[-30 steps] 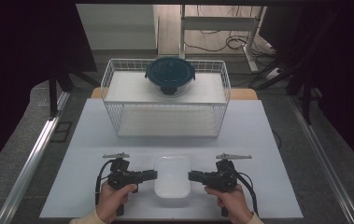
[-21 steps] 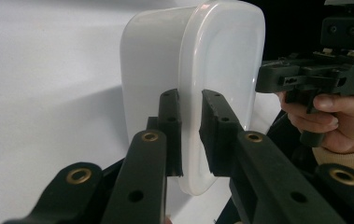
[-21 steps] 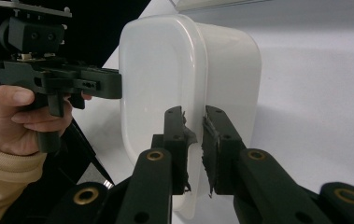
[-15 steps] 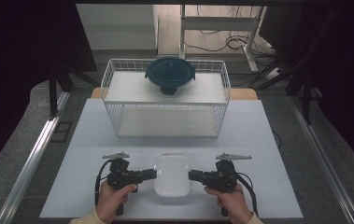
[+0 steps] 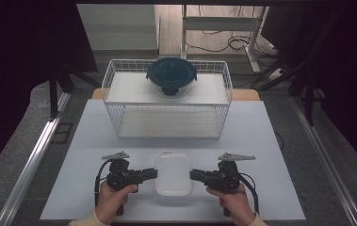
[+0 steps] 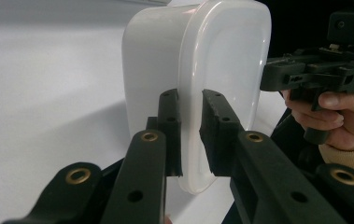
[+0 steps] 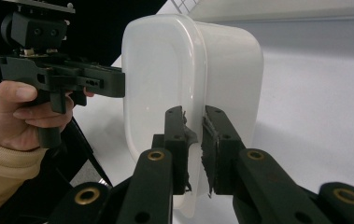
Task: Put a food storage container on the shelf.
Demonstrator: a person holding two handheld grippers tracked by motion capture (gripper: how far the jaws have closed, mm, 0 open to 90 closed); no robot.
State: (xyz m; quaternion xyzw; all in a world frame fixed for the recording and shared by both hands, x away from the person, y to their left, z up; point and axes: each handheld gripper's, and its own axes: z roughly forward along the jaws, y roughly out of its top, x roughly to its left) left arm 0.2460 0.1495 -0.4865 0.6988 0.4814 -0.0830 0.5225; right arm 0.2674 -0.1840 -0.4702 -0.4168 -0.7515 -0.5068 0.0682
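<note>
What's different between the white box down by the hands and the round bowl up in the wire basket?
The white box is rectangular with rounded corners; the bowl is round. The box is milky white with a white lid, while the bowl is clear with a dark blue lid. The box sits on the table, its rim pinched by the left hand-held gripper and the right hand-held gripper; the bowl rests untouched on the basket shelf. Both have lids on.

A lab: white worktable (image 5: 261, 141) hemmed by black curtains (image 5: 25, 56), aluminium rails (image 5: 35, 155), floor cables (image 5: 223, 42).
</note>
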